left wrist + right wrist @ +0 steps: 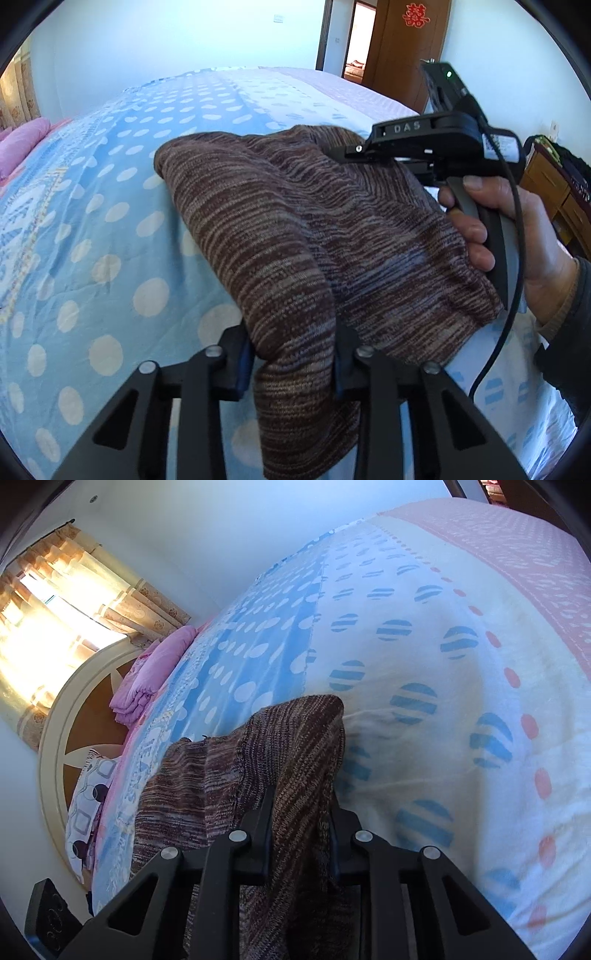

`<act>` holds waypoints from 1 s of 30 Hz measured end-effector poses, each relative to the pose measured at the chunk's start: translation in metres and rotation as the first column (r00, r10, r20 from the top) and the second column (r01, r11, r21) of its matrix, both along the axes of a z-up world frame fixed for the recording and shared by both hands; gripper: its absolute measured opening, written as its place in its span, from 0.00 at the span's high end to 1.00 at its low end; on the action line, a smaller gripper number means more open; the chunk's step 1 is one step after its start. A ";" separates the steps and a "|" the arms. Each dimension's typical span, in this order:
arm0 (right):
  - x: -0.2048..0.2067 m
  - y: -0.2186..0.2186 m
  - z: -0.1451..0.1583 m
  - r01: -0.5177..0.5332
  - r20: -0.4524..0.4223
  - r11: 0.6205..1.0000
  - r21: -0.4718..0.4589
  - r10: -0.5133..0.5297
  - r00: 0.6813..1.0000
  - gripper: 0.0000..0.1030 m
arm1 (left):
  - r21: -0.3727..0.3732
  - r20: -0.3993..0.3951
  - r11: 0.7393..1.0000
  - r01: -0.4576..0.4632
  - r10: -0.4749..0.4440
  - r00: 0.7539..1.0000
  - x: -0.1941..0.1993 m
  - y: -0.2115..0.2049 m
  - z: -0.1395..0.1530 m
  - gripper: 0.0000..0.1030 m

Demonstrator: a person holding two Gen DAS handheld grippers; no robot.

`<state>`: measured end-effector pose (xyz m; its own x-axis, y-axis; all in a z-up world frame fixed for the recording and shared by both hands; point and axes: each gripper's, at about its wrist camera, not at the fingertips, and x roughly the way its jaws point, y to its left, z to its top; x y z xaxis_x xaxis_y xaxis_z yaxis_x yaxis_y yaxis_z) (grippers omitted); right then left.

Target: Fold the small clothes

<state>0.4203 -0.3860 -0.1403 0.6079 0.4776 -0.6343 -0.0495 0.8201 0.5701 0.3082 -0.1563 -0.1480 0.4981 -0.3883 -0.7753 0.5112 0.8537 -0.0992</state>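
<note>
A brown striped knit garment (pixel 280 229) hangs lifted over the bed, stretched between both grippers. My left gripper (pixel 293 365) is shut on a bunched fold of its near edge, with the cloth spilling down past the fingers. In the left wrist view my right gripper (pixel 341 153) comes in from the right, held by a hand (pixel 517 236), its tips buried in the garment's far edge. In the right wrist view the right gripper (pixel 301 834) is shut on a fold of the same knit garment (pixel 258 760), which drapes down between the fingers.
The bed (pixel 92 206) wears a blue sheet with white dots, white and pink at the far side (pixel 480 627). A pink folded cloth (pixel 147 679) lies by the headboard (pixel 59 738). A curtained window (pixel 44 627), a wooden door (pixel 406 48) and a wooden cabinet (pixel 554 184) surround it.
</note>
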 end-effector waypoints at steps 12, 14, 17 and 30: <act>-0.043 0.035 0.037 -0.032 0.065 0.999 -0.021 0.033 0.997 0.80 | 0.001 0.012 1.000 -0.013 0.013 1.000 -0.035 0.016 0.022 0.72; -0.051 0.042 0.042 -0.041 0.076 0.999 -0.021 0.042 0.996 0.80 | 0.000 0.028 1.000 -0.014 0.014 1.000 -0.043 0.022 0.030 0.73; -0.061 0.050 0.047 -0.049 0.089 0.999 -0.008 0.049 0.995 0.80 | 0.008 0.049 1.000 -0.021 0.020 0.999 -0.054 0.031 0.039 0.73; -0.104 0.115 0.061 -0.118 0.146 0.992 0.055 0.108 0.983 0.80 | 0.031 0.113 0.996 -0.082 0.078 0.991 -0.102 0.094 0.056 0.73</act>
